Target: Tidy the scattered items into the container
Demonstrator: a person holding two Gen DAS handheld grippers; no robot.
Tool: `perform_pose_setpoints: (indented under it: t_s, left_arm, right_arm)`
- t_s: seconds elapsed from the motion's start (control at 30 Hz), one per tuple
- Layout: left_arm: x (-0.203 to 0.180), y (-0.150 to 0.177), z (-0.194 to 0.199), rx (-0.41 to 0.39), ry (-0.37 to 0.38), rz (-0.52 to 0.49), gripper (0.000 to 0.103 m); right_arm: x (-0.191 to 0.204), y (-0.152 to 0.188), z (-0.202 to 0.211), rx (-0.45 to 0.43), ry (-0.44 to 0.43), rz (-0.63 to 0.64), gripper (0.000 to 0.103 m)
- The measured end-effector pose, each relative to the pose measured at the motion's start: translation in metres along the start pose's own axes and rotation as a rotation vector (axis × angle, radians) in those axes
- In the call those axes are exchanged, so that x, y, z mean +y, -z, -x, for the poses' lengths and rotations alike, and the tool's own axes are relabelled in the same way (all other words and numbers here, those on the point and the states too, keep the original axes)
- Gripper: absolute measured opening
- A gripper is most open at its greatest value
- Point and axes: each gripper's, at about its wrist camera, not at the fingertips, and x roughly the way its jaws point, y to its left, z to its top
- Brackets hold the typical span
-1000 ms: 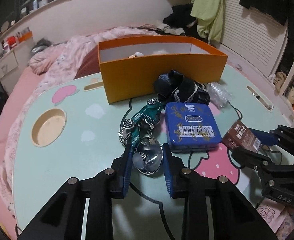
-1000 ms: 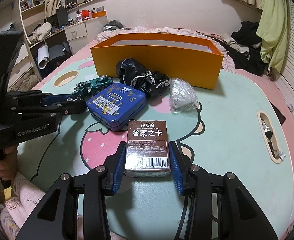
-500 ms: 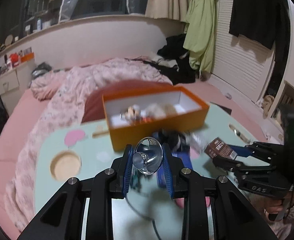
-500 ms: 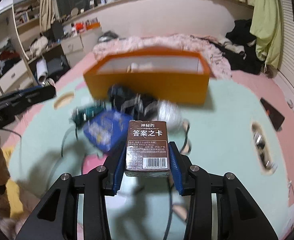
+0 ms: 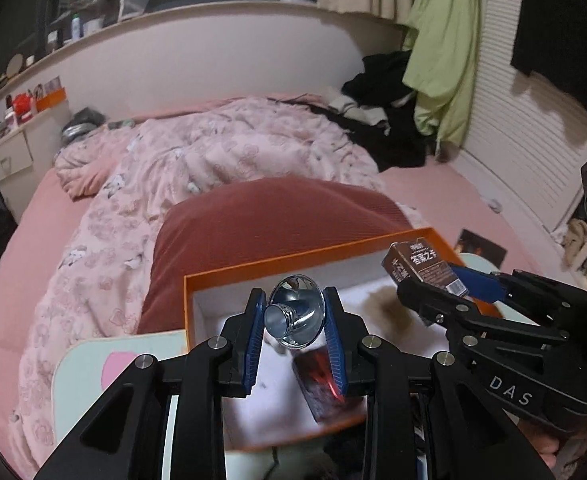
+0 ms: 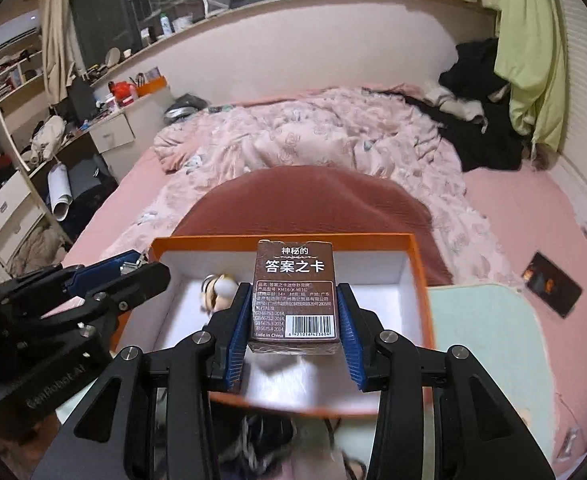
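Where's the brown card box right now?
Right wrist view, centre: the brown card box sits clamped in the right gripper, held above the open orange box.

A rumpled pink patterned quilt (image 6: pixel 313 148) lies across a bed with a pink sheet (image 6: pixel 533 216). A rust-red ribbed cushion (image 5: pixel 265 224) sits at the bed's near end, just behind the pale mint-green desk (image 6: pixel 489 332). A light green garment (image 6: pixel 533 52) hangs at the right, above a heap of black clothes (image 6: pixel 485 120). A flat black rectangular object (image 6: pixel 551 290) lies on the sheet to the right. Left of the bed stands a cream drawer unit (image 6: pixel 109 132) with red and orange clutter on top, and a long ledge runs along the curved white wall (image 5: pixel 213 60).
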Motion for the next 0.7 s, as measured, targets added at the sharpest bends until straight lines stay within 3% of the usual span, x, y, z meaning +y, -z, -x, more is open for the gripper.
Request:
perform_pose_setpoints:
  t_s: [0.03, 0.07, 0.13, 0.17, 0.23, 0.3, 0.47, 0.6, 0.7]
  left_arm:
    - [0.0, 0.001, -0.001, -0.001, 0.002, 0.003, 0.036]
    - [0.0, 0.003, 0.0, -0.005, 0.004, 0.004, 0.051]
    - [0.0, 0.007, 0.005, -0.027, -0.003, 0.003, 0.069]
    - [0.001, 0.009, 0.01, -0.047, -0.011, 0.003, 0.072]
    - [0.002, 0.014, 0.021, -0.066, -0.005, 0.007, 0.076]
    - [0.002, 0.021, 0.036, -0.08, 0.005, 0.014, 0.082]
    - [-0.006, 0.049, 0.073, -0.115, 0.019, 0.001, 0.1]
    - [-0.019, 0.094, 0.093, -0.066, 0.067, -0.023, 0.1]
    - [-0.026, 0.129, 0.104, -0.045, 0.038, -0.046, 0.1]
  right_arm:
    - [-0.003, -0.001, -0.005, 0.015, -0.003, -0.011, 0.043]
    - [-0.006, -0.002, -0.011, 0.035, 0.002, -0.029, 0.043]
    - [-0.012, -0.002, -0.014, 0.04, -0.007, -0.059, 0.043]
    - [-0.014, -0.002, -0.012, 0.029, -0.013, -0.068, 0.044]
    - [-0.016, 0.001, -0.003, 0.0, 0.002, -0.078, 0.064]
    - [-0.018, 0.007, 0.013, -0.048, 0.002, -0.09, 0.074]
    - [-0.015, 0.029, 0.047, -0.067, -0.029, -0.085, 0.075]
    - [-0.006, 0.067, 0.073, -0.047, -0.05, -0.072, 0.078]
    - [0.004, 0.098, 0.081, 0.003, -0.045, -0.025, 0.078]
